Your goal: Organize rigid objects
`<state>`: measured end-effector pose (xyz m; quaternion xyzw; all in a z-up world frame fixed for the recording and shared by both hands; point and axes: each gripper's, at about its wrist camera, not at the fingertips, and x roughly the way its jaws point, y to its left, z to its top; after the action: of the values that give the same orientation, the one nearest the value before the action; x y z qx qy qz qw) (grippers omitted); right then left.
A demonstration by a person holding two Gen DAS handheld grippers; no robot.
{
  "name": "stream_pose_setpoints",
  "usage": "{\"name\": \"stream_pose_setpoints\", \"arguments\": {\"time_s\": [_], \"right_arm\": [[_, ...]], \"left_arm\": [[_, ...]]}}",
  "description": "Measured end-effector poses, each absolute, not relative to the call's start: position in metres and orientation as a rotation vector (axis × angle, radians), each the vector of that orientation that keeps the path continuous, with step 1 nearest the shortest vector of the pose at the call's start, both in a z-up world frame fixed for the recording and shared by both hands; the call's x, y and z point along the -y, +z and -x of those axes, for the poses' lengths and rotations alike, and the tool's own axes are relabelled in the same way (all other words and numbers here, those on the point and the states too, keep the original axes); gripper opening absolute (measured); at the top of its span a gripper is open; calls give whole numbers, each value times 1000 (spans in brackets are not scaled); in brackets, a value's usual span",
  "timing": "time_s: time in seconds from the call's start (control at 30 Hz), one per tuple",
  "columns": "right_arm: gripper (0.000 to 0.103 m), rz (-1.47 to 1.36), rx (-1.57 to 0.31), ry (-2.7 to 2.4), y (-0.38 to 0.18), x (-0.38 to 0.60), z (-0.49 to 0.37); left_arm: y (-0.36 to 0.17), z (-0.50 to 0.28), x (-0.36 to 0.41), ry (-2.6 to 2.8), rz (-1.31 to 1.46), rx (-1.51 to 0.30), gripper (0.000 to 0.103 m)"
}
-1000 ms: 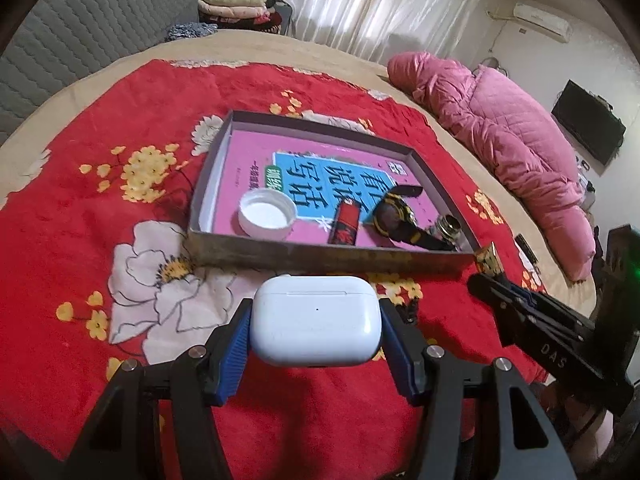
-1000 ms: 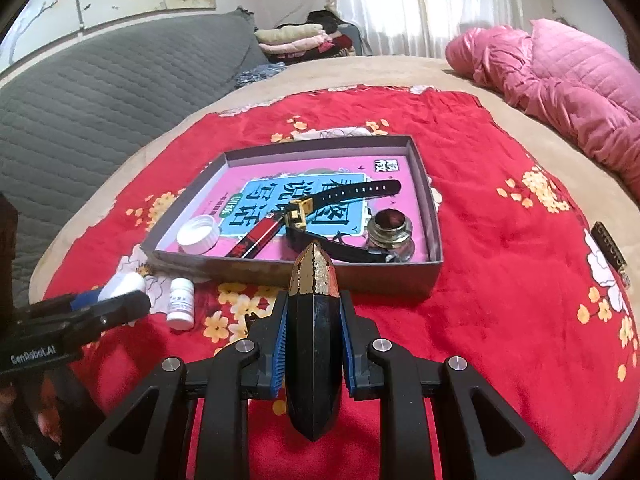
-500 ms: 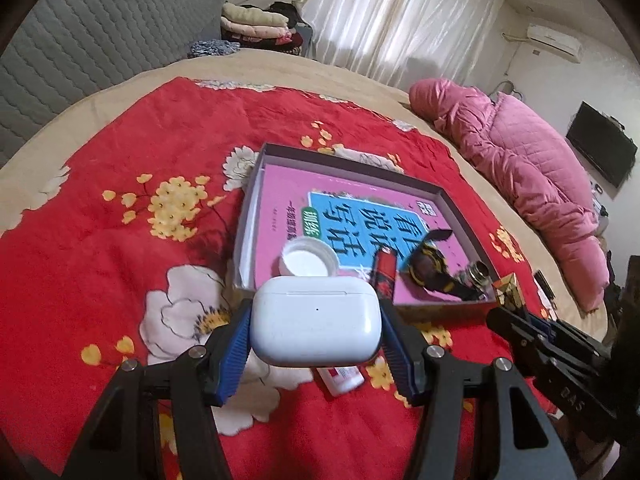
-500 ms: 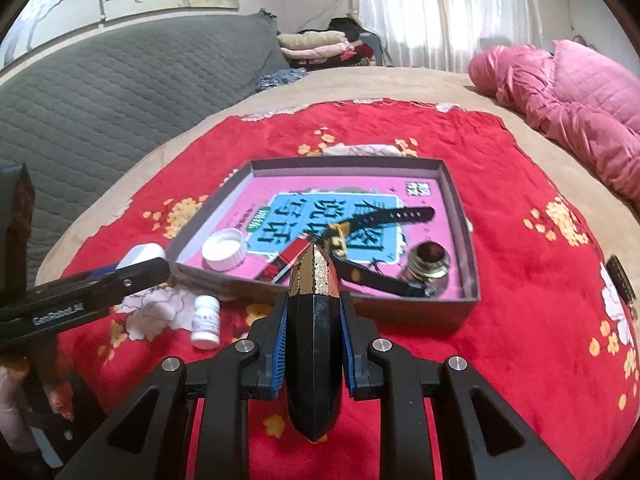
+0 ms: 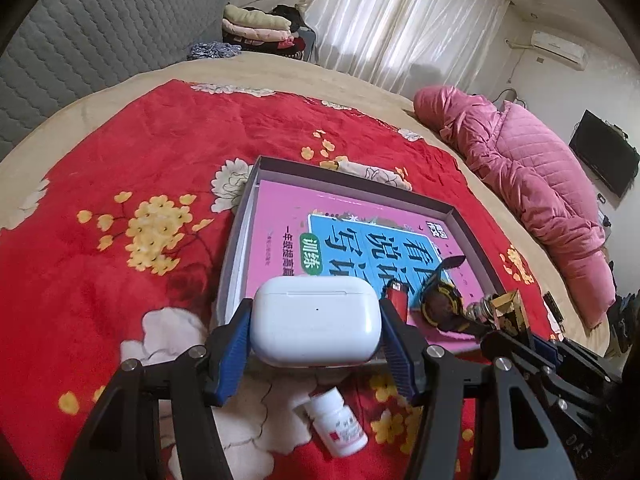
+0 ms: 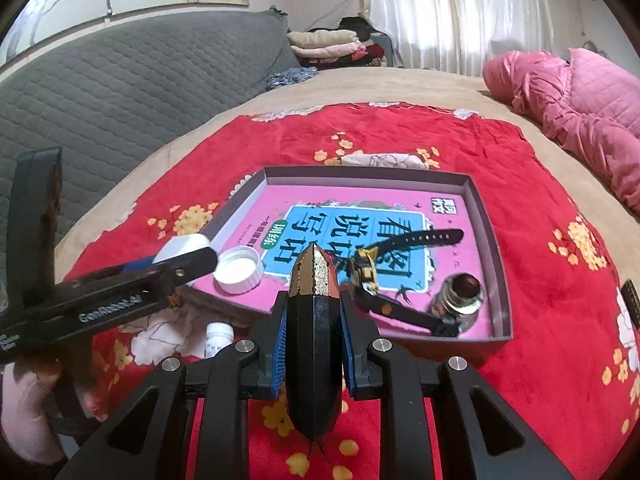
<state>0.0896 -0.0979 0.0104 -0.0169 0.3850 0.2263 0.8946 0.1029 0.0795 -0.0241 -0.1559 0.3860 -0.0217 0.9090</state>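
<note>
Both grippers have neared my tray, left gripper clamping the earbud case, right gripper clamping the black-and-gold box.

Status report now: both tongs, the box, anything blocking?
Left tongs grip white plastic earbud case. Right tongs grip black-and-gold faceted box. Grey cardboard tray ahead, partly filled. Small white pill bottle lies outside it.

Your bedroom backdrop
You have white curtains glowing with daylight, a grey quilted headboard, folded clothes stacked beside it, a wall air conditioner and a dark television at right.
</note>
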Motion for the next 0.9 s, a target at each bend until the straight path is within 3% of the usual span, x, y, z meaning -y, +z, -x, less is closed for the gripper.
{"name": "stream_pose_setpoints", "arguments": {"time_s": [0.9], "right_arm": [[23, 108, -849, 440, -14, 55, -152]], "left_arm": [[-45, -123, -80, -117, 249, -796, 60]]}}
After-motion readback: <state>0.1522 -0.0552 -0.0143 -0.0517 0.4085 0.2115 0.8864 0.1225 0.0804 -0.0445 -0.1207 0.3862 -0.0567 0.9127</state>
